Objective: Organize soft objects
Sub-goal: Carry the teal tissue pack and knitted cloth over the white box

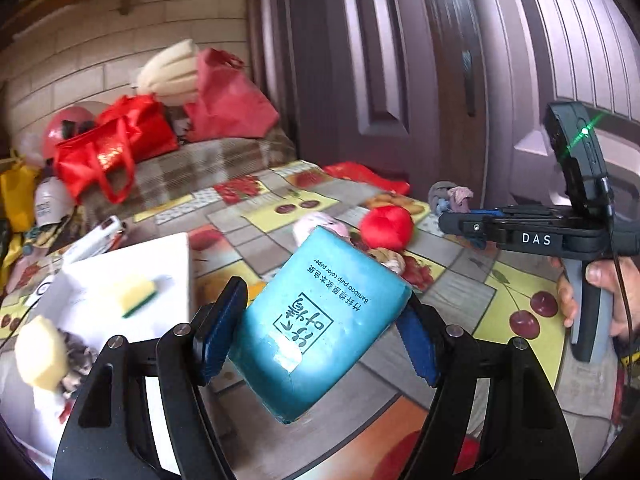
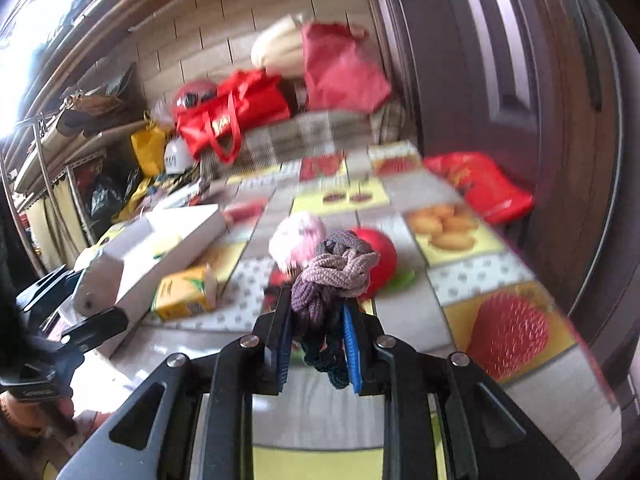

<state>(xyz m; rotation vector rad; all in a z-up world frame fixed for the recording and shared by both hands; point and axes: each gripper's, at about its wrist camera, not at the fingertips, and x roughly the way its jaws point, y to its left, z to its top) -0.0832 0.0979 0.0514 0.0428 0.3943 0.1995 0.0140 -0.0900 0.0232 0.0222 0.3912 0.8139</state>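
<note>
My left gripper (image 1: 320, 328) is shut on a teal tissue pack (image 1: 320, 320) and holds it above the fruit-print tablecloth (image 1: 460, 292). My right gripper (image 2: 316, 340) is shut on a knotted rope toy (image 2: 336, 276) in grey, mauve and purple; it also shows in the left wrist view (image 1: 452, 200) at the right, lifted over the table. A red soft ball (image 1: 386, 226) (image 2: 380, 256) and a pink fluffy toy (image 2: 298, 236) (image 1: 320, 226) lie on the table ahead. A white box (image 1: 120, 288) (image 2: 160, 240) at the left holds a yellow-green sponge (image 1: 136, 292).
Red bags (image 1: 116, 144) and a cream cushion (image 1: 172, 72) pile up at the far end. A dark door (image 1: 440, 60) runs along the right. A yellow tissue pack (image 2: 184, 292) lies by the box. A red packet (image 2: 484, 184) sits at the table's right edge.
</note>
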